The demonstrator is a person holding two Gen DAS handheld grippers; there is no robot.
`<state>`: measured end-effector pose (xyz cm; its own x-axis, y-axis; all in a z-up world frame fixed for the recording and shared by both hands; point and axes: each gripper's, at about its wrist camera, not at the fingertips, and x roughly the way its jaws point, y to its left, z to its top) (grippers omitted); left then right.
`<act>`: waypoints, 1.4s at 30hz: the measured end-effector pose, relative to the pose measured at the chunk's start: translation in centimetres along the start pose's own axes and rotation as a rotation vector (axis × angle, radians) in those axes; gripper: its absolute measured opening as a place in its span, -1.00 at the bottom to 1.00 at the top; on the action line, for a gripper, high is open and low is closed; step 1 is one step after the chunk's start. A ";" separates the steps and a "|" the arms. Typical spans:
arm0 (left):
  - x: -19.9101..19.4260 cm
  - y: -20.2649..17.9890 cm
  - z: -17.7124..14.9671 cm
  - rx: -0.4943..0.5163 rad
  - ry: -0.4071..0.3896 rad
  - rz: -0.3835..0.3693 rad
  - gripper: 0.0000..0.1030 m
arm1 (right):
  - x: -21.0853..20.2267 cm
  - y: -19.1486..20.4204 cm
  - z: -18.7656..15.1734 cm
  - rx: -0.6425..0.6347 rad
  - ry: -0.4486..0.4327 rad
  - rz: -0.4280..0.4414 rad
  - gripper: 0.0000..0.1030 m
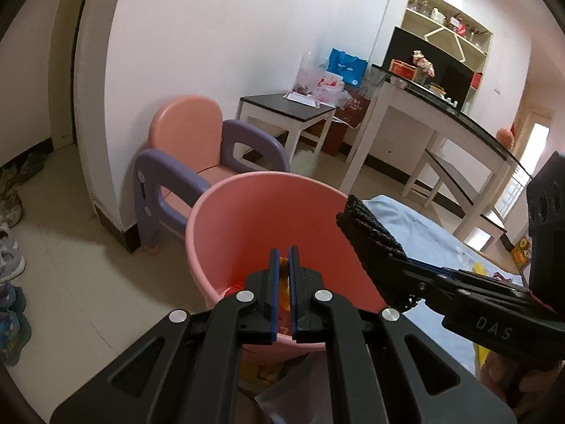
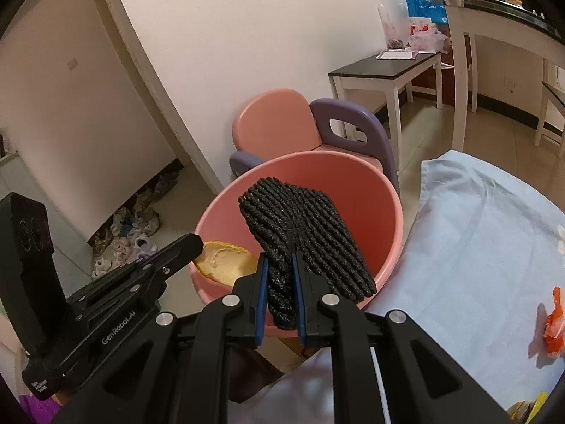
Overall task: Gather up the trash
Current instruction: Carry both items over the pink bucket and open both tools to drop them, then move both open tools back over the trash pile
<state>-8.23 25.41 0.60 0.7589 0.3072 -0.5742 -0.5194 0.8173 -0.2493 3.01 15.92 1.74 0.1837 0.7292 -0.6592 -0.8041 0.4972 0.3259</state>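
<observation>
A pink bucket [image 1: 212,198] [image 2: 399,212] stands on the floor just ahead of both grippers. My left gripper [image 1: 283,249] [image 2: 194,243] is shut on a piece of yellow-orange peel [image 1: 283,282] [image 2: 226,261], held over the bucket's near rim. My right gripper [image 2: 280,258] [image 1: 409,265] is shut on a black braided mat [image 2: 300,226] [image 1: 370,243], which sticks up and forward over the bucket's mouth. Something red [image 1: 233,288] lies low inside the bucket.
A pink and purple child's chair [image 1: 190,130] [image 2: 275,123] stands behind the bucket against the wall. A surface covered in light blue cloth [image 2: 476,247] lies to the right, with an orange wrapper [image 2: 554,321] on it. Shoes [image 2: 130,233] line the floor on the left.
</observation>
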 end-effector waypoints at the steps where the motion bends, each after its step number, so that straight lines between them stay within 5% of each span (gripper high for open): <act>1: 0.1 0.1 -0.1 -0.007 0.006 0.001 -0.92 | 0.0 0.0 -0.1 0.000 0.000 -0.002 -0.76; 7: 0.7 0.5 -0.4 -0.028 0.038 0.004 -0.87 | -0.2 -0.2 -0.2 0.014 -0.009 -0.003 -0.73; 12: 0.8 0.9 -0.3 -0.056 0.054 -0.011 -0.34 | -0.5 -0.4 -0.2 0.018 -0.021 -0.005 -0.35; 29: -0.8 -1.1 -0.9 -0.034 0.073 -0.067 -0.34 | -4.5 -1.9 -2.3 0.050 -0.051 -0.042 -0.12; 42: -2.9 -7.6 -2.3 0.077 0.082 -0.144 -0.34 | -11.7 -5.2 -6.7 0.080 -0.094 -0.126 -0.09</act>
<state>-7.33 17.19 2.38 0.7870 0.1455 -0.5996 -0.3732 0.8861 -0.2749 1.26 1.70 3.21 0.3352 0.6980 -0.6328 -0.7246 0.6203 0.3004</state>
